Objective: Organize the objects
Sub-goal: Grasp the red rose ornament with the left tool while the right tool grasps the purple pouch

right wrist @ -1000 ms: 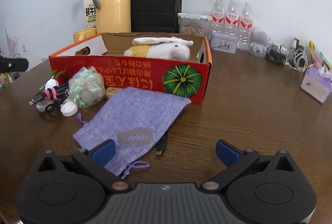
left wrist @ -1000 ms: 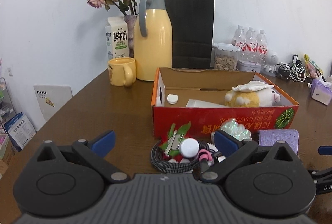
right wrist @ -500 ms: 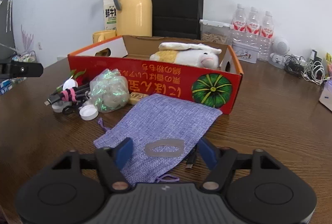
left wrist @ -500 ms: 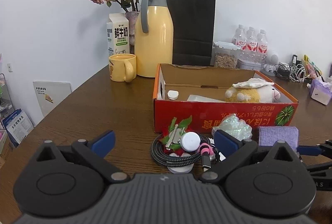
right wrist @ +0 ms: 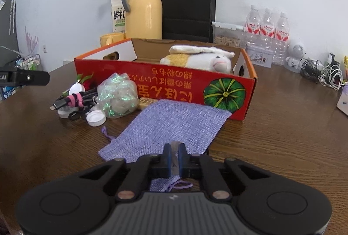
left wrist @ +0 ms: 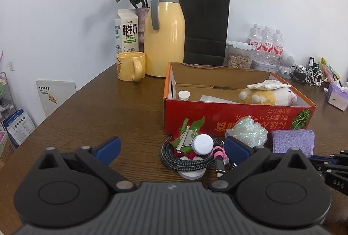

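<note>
Right wrist view: right gripper (right wrist: 173, 155) jaws just closed, pinching translucent ring (right wrist: 174, 145) atop purple pouch (right wrist: 167, 126) – pouch flat on table (right wrist: 282, 137), touching red box (right wrist: 165, 82) front. Left gripper (left wrist: 171, 146) spread wide, empty – hovers before coiled cable (left wrist: 184, 158).

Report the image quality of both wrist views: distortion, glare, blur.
Left wrist view: strong fisheye bend with dark corners, sharp overall, a soft highlight on the yellow jug. Right wrist view: same curvature, the table edge bowed, glare on the jug, the purple pouch crisp, far clutter slightly soft.
</note>
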